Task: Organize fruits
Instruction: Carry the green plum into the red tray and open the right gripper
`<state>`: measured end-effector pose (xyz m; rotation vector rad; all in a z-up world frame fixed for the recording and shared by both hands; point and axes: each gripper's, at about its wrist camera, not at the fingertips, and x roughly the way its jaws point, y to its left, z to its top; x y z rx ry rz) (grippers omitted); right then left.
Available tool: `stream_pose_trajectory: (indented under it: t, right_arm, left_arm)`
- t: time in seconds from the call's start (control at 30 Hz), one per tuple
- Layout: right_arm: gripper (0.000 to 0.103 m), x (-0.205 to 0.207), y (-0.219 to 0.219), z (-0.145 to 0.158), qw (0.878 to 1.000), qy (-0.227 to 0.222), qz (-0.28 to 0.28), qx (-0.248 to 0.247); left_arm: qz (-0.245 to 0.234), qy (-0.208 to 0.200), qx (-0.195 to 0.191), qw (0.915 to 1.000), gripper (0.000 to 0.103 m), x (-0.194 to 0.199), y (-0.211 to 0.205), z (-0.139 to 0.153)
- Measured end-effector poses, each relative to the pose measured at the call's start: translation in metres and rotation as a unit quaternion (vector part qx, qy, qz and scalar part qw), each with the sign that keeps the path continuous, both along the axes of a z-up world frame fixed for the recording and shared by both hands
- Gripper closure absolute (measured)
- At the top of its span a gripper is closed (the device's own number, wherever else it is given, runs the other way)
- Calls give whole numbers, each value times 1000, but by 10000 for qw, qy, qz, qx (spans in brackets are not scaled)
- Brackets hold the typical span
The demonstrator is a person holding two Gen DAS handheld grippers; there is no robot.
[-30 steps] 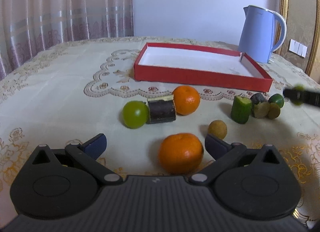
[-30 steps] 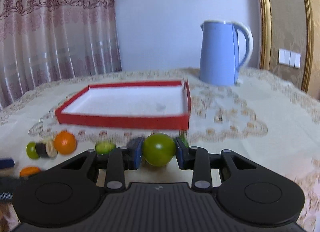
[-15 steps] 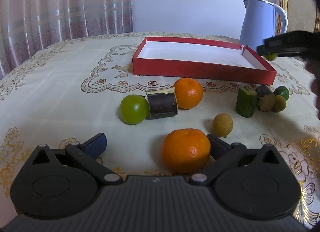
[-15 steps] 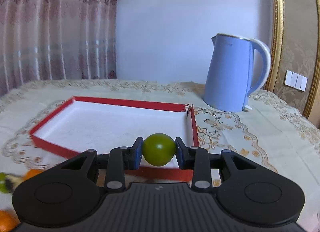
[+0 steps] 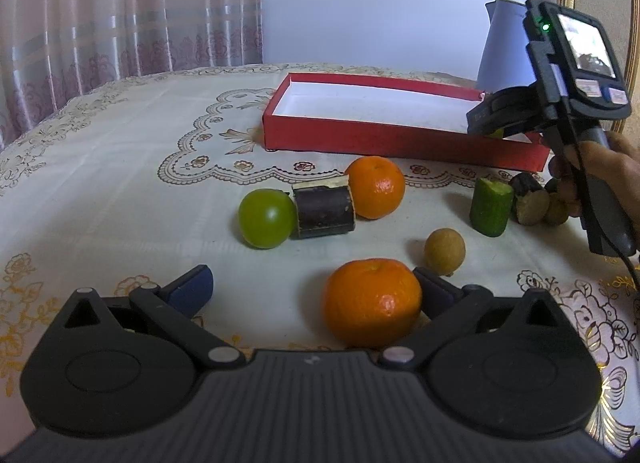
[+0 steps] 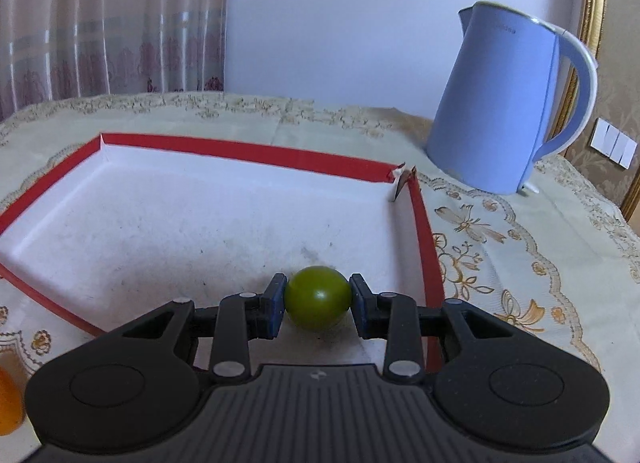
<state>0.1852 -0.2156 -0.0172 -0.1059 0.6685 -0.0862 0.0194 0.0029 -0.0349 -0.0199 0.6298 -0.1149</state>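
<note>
In the right wrist view my right gripper (image 6: pixel 318 303) is shut on a small round green fruit (image 6: pixel 316 291), held just over the white floor of the red box (image 6: pixel 256 151), near its front right corner. The left wrist view shows the same gripper (image 5: pixel 490 123) above the box's (image 5: pixel 372 139) right end, with a hand (image 5: pixel 592 167) on its handle. My left gripper (image 5: pixel 312 291) is open low over the tablecloth. An orange (image 5: pixel 372 303) sits between its fingers, close against the right one. Farther off lie a green fruit (image 5: pixel 266 217), a second orange (image 5: pixel 376 187) and a small brown fruit (image 5: pixel 445 251).
A blue kettle (image 6: pixel 508 115) stands behind the box's right corner. A dark eggplant piece (image 5: pixel 323 205) lies between the green fruit and the far orange. A cucumber piece (image 5: pixel 491 207) and dark chunks (image 5: pixel 530 203) sit at the right. Embroidered tablecloth covers the table; curtains hang behind.
The right gripper carried the green fruit from in front of the box to above its inside, and came into the left wrist view from the right. The left gripper barely moved.
</note>
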Motion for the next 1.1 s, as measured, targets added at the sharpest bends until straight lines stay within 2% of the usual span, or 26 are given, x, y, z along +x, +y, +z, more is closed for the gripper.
stream_pose_trajectory:
  t: [0.27,0.4,0.53,0.7,0.77,0.87,0.97,1.1]
  right_arm:
    - [70,5,-1,1,10000,70,24,11]
    - [70,4,-5,4,9997,127,81,211]
    - [69,-9,-7,14,9995,-23,116,306]
    - [66,-50,-10,30,9980,-447,269,368]
    - [53,-79,-14,33,9965,-629,339,441]
    - [42,-121,-21,31,9953,-779,256,506]
    - [42,-154,-31,23,9954,-862,-14,425]
    - [41,-174,-48,11,9951,-857,-424,241]
  left_arm:
    - [-3,-18,-2,10000,0,0,0,0]
    - [-3,-24,14,10000,0,0,-1,0]
    - [-3,-22,44,10000,0,2,-2,-1]
    - [2,-35,79,10000,0,2,-3,-1]
    - [4,-44,91,9999,0,2,-4,-1]
    - [4,-65,91,9999,0,1,-4,-1]
    - [-4,-73,99,9999,0,1,-4,-1]
    - [23,-87,191,9998,0,-1,-7,0]
